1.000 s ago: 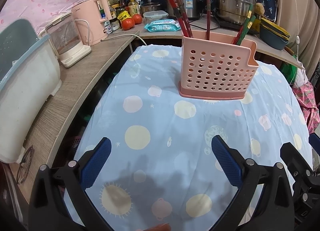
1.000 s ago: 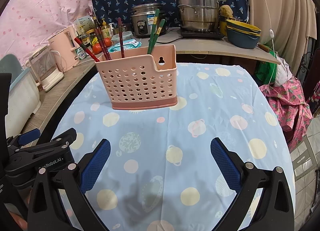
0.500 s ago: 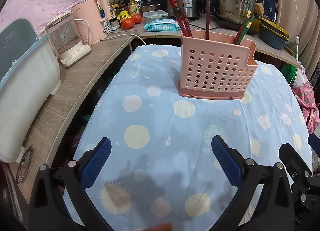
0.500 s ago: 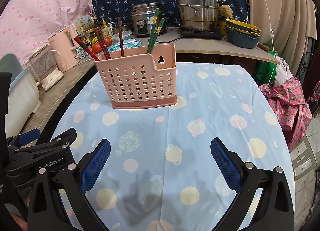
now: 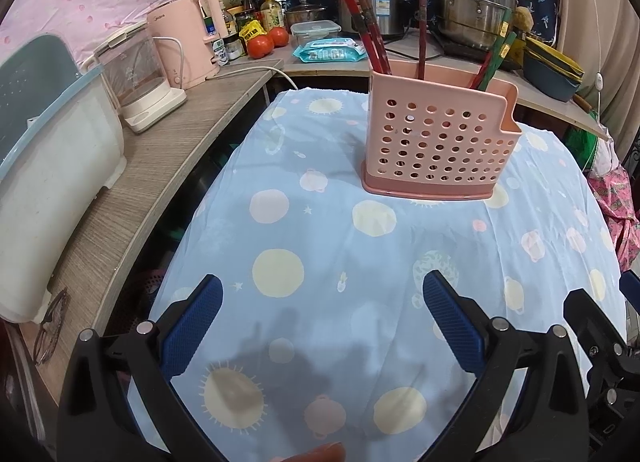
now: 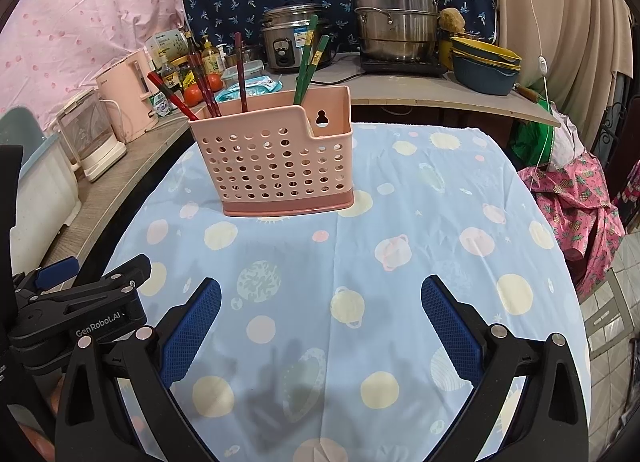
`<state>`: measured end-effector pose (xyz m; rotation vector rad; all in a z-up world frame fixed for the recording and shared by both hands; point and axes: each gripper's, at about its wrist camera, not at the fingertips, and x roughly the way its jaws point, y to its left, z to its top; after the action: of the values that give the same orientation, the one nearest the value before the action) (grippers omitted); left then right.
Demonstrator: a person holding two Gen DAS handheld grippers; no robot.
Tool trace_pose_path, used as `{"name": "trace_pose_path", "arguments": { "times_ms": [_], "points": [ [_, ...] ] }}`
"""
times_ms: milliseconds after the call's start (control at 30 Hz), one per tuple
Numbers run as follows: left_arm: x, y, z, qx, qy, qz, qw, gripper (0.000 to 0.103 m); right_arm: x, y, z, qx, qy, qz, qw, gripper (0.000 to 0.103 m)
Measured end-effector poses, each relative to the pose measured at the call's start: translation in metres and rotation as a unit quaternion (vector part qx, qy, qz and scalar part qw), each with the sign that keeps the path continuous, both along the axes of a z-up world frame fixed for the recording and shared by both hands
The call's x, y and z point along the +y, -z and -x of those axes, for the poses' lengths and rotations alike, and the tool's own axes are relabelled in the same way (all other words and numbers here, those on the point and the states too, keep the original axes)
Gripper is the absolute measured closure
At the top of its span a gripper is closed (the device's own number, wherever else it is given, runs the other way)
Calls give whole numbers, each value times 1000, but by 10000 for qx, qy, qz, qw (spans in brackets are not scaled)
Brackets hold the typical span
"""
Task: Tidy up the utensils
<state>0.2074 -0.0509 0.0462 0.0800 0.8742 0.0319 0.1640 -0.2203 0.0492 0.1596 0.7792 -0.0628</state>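
Both your left gripper and right gripper hang spread wide and empty, well short of the pink holder; its chopsticks look light, stiff and slick (pinch them near the tops).

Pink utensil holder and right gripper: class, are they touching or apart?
Apart. The right wrist view shows the right gripper open and empty, with a broad stretch of bare tablecloth between it and the pink utensil holder.

My left gripper hangs wide apart and empty over the blue dotted tablecloth. Ahead, the pink perforated utensil holder stands upright, with red chopsticks and green chopsticks inside it.
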Motion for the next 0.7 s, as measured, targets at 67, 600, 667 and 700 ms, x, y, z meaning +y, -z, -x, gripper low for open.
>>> {"name": "trace_pose_path", "arguments": {
  "times_ms": [67, 600, 667, 700],
  "points": [
    [0, 0, 0, -8, 23, -13, 10000, 7, -1, 0, -1, 6, -2, 2, 10000, 6],
    [-2, -1, 0, -8, 1, -42, 10000, 7, -3, -1, -1, 9, 13, 5, 10000, 6],
    [-2, -1, -1, -3, -1, -51, 10000, 7, -5, 0, -1, 23, 16, 6, 10000, 6],
    [-2, -1, -1, -1, 0, -50, 10000, 7, -5, 0, -1, 24, 20, 5, 10000, 6]
  ]
}}
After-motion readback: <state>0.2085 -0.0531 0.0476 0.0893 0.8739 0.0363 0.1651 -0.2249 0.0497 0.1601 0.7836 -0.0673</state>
